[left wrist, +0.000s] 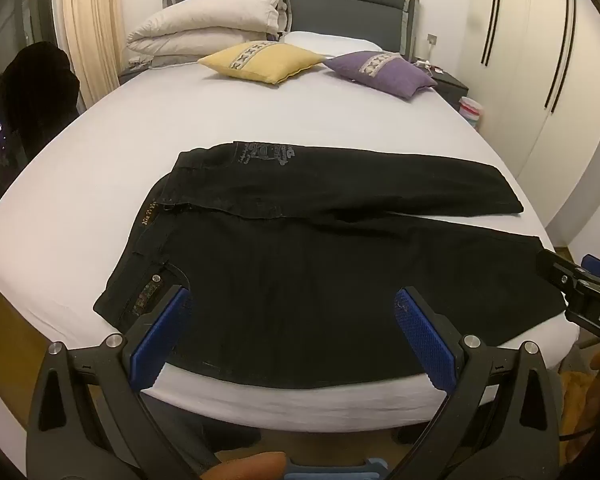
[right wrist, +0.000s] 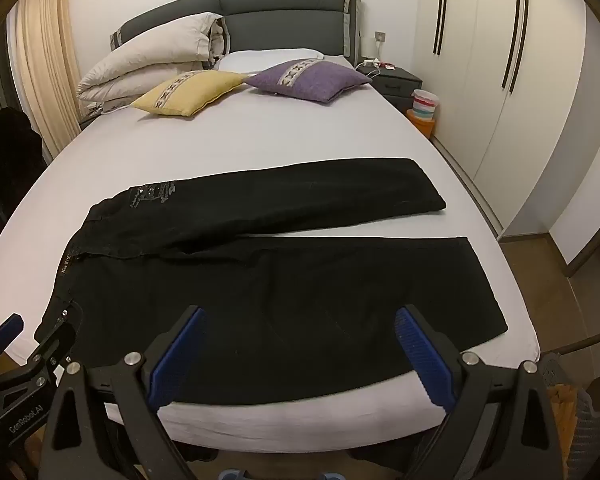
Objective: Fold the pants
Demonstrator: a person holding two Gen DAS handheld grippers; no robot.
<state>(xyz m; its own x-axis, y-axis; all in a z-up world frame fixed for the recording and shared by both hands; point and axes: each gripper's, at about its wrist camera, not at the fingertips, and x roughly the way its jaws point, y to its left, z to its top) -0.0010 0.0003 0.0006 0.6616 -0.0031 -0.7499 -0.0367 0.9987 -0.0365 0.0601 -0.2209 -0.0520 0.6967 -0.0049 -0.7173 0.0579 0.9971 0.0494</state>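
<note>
- Two views, left wrist first: black pants [left wrist: 300,264] spread flat across the near end of the bed [left wrist: 236,120], waistband toward its left edge, both legs running to the right edge, parted in a narrow V.
- Left gripper [left wrist: 292,320] poised over the near leg at the foot edge, blue pads [left wrist: 160,340] set wide apart with nothing between them.
- Right gripper [left wrist: 580,292] seen at the far right of this view, by the near leg's hem; too little visible here to judge its spread.
- Yellow cushion [left wrist: 260,62] and purple cushion [left wrist: 380,72] resting side by side near the head of the bed, folded duvet [left wrist: 204,20] stacked at the left head corner.
- Right wrist view: pants [right wrist: 260,280] lying the same way, far leg angled slightly away from the near one, a strip of sheet showing between the hems.
- Right gripper [right wrist: 300,344] above the near leg close to the foot edge, fingers spread wide, empty.
- Left gripper [right wrist: 32,344] at lower left, beside the waistband corner.
- Cushions [right wrist: 188,92] and wardrobe [right wrist: 500,80] beyond, nightstand [right wrist: 396,78] by the right head corner.
</note>
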